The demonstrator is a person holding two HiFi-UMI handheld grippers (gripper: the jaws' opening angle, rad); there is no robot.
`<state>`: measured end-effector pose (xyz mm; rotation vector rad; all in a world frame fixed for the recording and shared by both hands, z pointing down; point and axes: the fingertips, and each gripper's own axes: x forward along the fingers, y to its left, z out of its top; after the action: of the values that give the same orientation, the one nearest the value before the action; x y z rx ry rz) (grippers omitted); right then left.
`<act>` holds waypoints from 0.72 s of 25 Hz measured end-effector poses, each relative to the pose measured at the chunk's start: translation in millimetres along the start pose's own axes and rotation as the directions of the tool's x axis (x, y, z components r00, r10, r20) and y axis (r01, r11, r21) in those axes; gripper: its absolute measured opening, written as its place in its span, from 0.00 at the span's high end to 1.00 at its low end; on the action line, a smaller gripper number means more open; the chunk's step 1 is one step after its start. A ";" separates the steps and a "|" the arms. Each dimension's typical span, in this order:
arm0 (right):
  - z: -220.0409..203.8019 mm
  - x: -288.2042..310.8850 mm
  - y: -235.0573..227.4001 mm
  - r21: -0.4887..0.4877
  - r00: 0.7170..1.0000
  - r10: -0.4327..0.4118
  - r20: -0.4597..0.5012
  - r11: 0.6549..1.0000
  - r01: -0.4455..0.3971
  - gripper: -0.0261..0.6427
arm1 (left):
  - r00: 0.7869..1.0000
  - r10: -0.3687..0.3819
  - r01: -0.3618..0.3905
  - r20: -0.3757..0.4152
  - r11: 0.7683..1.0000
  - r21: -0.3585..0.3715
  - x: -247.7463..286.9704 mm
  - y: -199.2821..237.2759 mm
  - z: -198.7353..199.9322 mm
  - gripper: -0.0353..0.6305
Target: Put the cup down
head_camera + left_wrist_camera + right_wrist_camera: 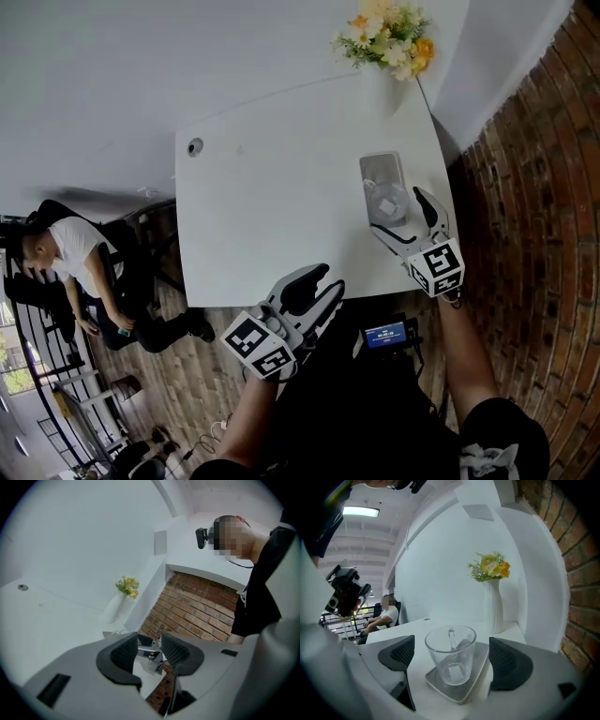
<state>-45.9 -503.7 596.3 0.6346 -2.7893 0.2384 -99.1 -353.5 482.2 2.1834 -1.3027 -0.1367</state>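
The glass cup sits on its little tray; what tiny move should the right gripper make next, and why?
Probably draw the right gripper straight back. The cup stands upright on the grey tray, and the jaws stand wide on either side without touching it, so backing out level should clear it.
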 end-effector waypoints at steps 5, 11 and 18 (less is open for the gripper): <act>4.7 -34.6 3.3 0.094 0.999 -0.035 0.009 0.995 0.034 0.24 | 1.000 0.002 -0.002 0.025 1.000 0.002 -5.3 2.9 5.2 0.70; 26.0 -70.1 20.5 0.156 0.998 -0.024 0.055 0.988 0.016 0.25 | 0.999 -0.031 0.030 0.029 0.999 0.039 -0.9 -1.8 10.7 0.70; 77.5 -109.4 30.0 0.277 0.981 -0.038 0.190 0.961 -0.016 0.58 | 0.995 -0.080 0.075 0.051 0.992 0.104 8.1 -14.6 25.2 0.70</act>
<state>18.2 -450.2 487.3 0.7748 -2.9639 0.6052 -93.0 -366.0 455.4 2.3331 -1.2808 -0.1657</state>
